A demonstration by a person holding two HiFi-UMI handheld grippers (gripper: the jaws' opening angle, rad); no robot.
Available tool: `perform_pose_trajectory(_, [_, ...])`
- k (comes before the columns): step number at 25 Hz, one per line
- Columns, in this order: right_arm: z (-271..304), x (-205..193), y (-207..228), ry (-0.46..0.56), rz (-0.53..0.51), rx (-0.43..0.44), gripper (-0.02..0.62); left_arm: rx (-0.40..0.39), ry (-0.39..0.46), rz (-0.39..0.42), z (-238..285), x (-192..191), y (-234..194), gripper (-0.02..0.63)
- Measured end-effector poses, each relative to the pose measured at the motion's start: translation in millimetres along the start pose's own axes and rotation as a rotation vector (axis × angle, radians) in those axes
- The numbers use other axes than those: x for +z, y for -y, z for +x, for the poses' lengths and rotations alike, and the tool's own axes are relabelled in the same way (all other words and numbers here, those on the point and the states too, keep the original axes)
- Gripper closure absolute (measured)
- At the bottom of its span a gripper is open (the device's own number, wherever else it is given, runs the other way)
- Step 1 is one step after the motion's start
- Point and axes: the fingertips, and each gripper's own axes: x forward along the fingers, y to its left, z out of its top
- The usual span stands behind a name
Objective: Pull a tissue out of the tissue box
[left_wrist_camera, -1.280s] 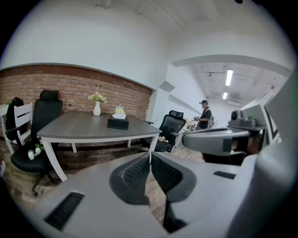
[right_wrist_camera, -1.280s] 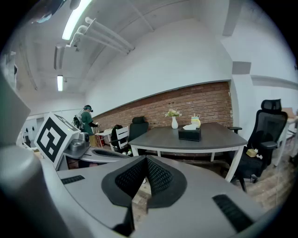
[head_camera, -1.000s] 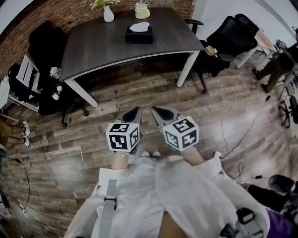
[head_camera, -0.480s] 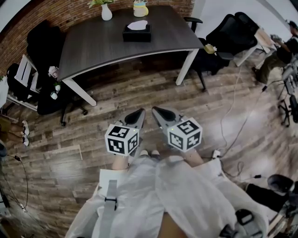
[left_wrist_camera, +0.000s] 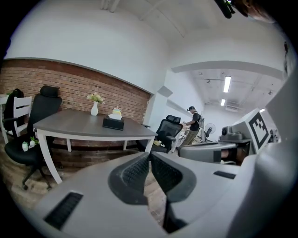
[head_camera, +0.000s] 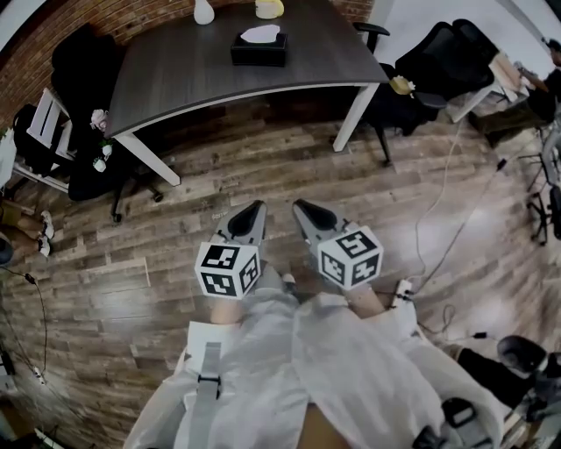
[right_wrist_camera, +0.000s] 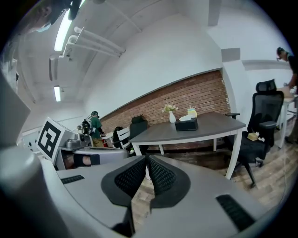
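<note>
Tissue box (head_camera: 259,50), black and rectangular, sits on the far part of a dark grey tabletop (head_camera: 184,79), near the top edge of the head view. A white tissue (head_camera: 261,34) stands up out of its top slot. Just behind the box on the tabletop are a white vase (head_camera: 203,10) and a pale yellow container (head_camera: 269,8), both partly cut off by the frame edge. In the left gripper view the vase holds pale flowers.

The table stands on white legs (head_camera: 351,118) in front of a red brick wall (left_wrist_camera: 60,86). A black office chair (head_camera: 74,70) stands at its left end and another black office chair (head_camera: 434,61) at its right end. A brown wooden plank floor (head_camera: 263,167) stretches from the table towards the camera.

Over that floor, well apart from the table, the grey left gripper (head_camera: 252,209) and the grey right gripper (head_camera: 303,208) are held side by side, both pointing towards the table. Each carries a white cube with black square markers. In its own view, each gripper has its jaws closed tip to tip, with nothing between them. Below the grippers, the person's white garment (head_camera: 298,368) fills the bottom of the head view.
</note>
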Motion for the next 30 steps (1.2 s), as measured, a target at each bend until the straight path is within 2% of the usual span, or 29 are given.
perform_pose_trajectory(7, [11,-14,8,-0.045,0.014,0.012,0.594,0.017,-0.038,-0.035,10,-15,-4,0.587])
perform_pose_trajectory(13, [45,-2,24,-0.048,0.005,-0.006,0.594,0.015,-0.042,-0.027,35,-1,-33,0.543])
perform_pose_trajectory(15, [60,6,31,-0.043,0.005,-0.013,0.554,0.011,-0.042,-0.023,48,7,-47,0.531])
perform_pose_trajectory(16, [69,12,35,-0.041,0.003,-0.018,0.514,0.008,-0.039,-0.019,54,13,-55,0.528])
perform_pose_trajectory(17, [78,19,39,-0.038,0.0,-0.024,0.508,0.004,-0.035,-0.016,61,20,-64,0.528])
perform_pose_trajectory(25, [151,93,78,0.029,-0.033,-0.09,0.509,-0.005,0.027,0.023,112,98,-145,0.528])
perform_pose_trajectory(30, [194,128,101,0.039,-0.043,-0.125,0.509,-0.043,0.05,0.069,147,141,-180,0.528])
